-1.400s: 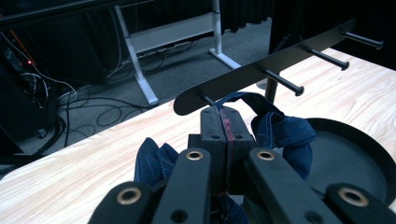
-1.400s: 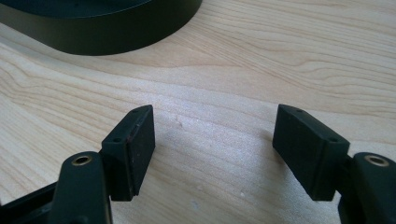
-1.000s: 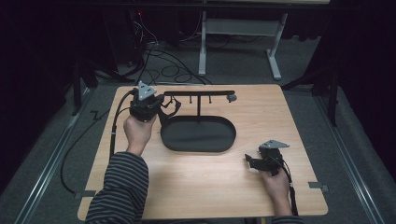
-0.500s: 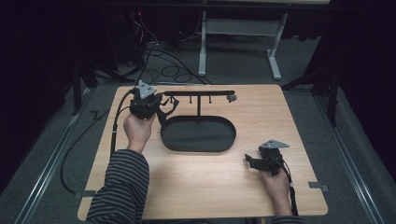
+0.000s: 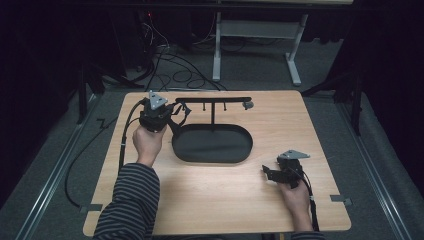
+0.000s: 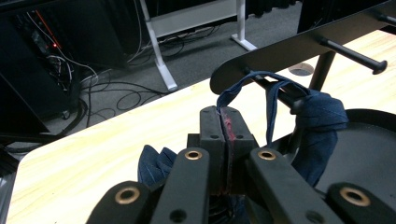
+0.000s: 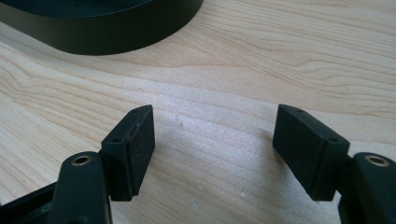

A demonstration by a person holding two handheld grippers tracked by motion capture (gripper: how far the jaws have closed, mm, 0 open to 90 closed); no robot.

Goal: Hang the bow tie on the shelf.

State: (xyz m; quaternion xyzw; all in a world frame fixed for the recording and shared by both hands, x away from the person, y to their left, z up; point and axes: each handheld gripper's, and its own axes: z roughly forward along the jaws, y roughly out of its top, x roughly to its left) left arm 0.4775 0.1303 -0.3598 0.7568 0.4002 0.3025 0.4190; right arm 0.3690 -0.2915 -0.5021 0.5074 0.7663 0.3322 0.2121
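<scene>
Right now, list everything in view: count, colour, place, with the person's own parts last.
Table: one, light wood, centre.
Rack: one, black, pegged crossbar on a post above an oval base tray, table's far half.
Cloth strap: one, dark blue, looped over the rack's left-end peg.
White desk frame: one, floor behind.
Cables: several, black, floor behind.
Left gripper: black, shut on the strap.
Right gripper: black, open, over bare table.

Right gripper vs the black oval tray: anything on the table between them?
No. Bare wood between the right gripper and the tray, seen in the high view.
</scene>
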